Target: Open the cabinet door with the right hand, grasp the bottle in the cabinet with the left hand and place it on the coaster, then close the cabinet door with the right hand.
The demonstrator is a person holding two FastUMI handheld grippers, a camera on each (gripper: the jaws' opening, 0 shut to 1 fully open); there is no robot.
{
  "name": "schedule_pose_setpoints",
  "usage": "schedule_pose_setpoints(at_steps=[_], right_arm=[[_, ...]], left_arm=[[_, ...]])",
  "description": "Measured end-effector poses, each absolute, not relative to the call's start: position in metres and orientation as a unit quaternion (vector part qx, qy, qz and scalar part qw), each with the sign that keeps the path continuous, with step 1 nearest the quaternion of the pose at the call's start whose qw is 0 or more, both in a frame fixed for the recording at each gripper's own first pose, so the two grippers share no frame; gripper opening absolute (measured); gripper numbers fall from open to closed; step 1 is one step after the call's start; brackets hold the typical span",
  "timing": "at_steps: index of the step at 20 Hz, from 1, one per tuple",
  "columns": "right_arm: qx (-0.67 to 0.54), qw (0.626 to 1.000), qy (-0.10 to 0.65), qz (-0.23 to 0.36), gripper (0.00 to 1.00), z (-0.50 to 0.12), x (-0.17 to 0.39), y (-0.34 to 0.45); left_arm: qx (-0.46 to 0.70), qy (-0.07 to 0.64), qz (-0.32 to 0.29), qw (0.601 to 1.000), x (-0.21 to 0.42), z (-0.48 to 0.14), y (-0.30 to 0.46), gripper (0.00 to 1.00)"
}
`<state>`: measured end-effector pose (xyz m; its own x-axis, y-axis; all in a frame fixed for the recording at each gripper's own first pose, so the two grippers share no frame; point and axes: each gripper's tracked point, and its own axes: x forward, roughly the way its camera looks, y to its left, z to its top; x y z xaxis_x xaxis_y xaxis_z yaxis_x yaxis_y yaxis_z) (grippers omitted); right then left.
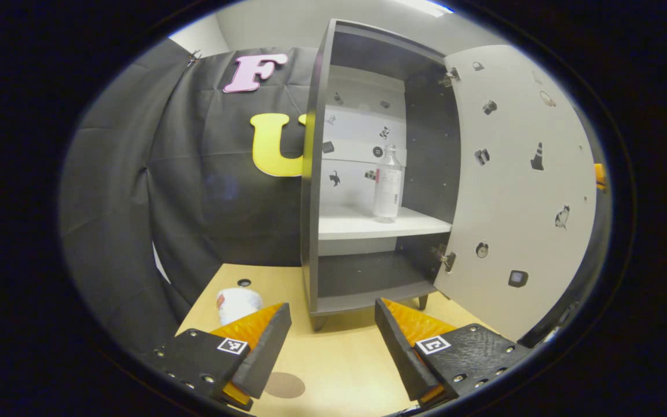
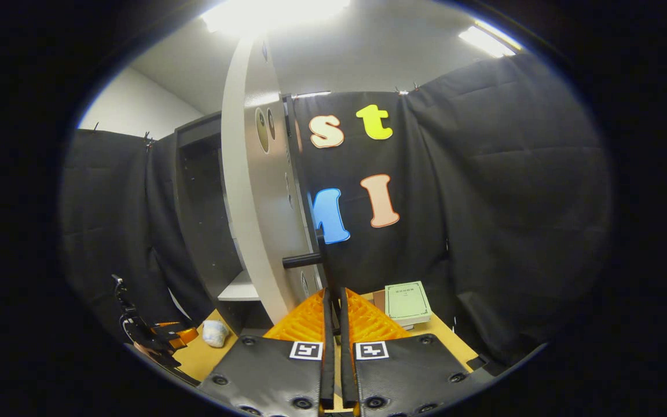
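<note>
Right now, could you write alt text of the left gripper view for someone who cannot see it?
A clear plastic bottle stands on the white shelf of a grey cabinet, whose white door hangs open. In front, the left gripper is open above a light wooden table, with a round brown coaster near its fingers.

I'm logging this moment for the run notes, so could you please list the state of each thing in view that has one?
Cabinet door: swung wide open.
Bottle: upright on the cabinet's middle shelf, capped, not held.
Left tongs: open, empty, over the table.
Right tongs: shut on the door handle.
Coaster: bare, on the table.
</note>
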<state>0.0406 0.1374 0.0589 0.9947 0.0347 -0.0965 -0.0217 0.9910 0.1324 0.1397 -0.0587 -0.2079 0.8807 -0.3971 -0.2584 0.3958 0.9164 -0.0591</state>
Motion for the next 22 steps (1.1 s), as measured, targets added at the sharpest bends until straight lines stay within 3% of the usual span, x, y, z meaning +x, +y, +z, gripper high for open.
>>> schedule_pose_setpoints(at_steps=[2, 9, 13, 19, 20, 22], right_arm=[[0.095, 0.995, 0.043, 0.009, 0.1, 0.062, 0.027, 0.134], [0.109, 0.99, 0.025, -0.088, 0.0, 0.073, 0.016, 0.087], [0.077, 0.989, 0.033, -0.119, 0.04, 0.072, 0.025, 0.069], [0.067, 0.989, 0.038, -0.124, 0.04, 0.075, 0.092, 0.035], [0.052, 0.989, 0.041, -0.13, 0.0, 0.072, 0.101, 0.021], [0.026, 0.988, 0.049, -0.147, 0.04, 0.072, 0.116, -0.009]], left_arm=[[-0.001, 0.129, -0.213, 0.969, 0.148, -0.203, -0.065, 0.89], [-0.014, 0.106, -0.246, 0.963, 0.179, -0.183, -0.101, 0.89], [-0.039, 0.1, -0.279, 0.954, 0.196, -0.151, -0.133, 0.89], [-0.04, 0.063, -0.28, 0.957, 0.242, -0.096, -0.175, 0.9], [-0.038, 0.058, -0.278, 0.958, 0.251, -0.09, -0.183, 0.89], [-0.038, 0.06, -0.28, 0.957, 0.267, -0.081, -0.202, 0.88]])
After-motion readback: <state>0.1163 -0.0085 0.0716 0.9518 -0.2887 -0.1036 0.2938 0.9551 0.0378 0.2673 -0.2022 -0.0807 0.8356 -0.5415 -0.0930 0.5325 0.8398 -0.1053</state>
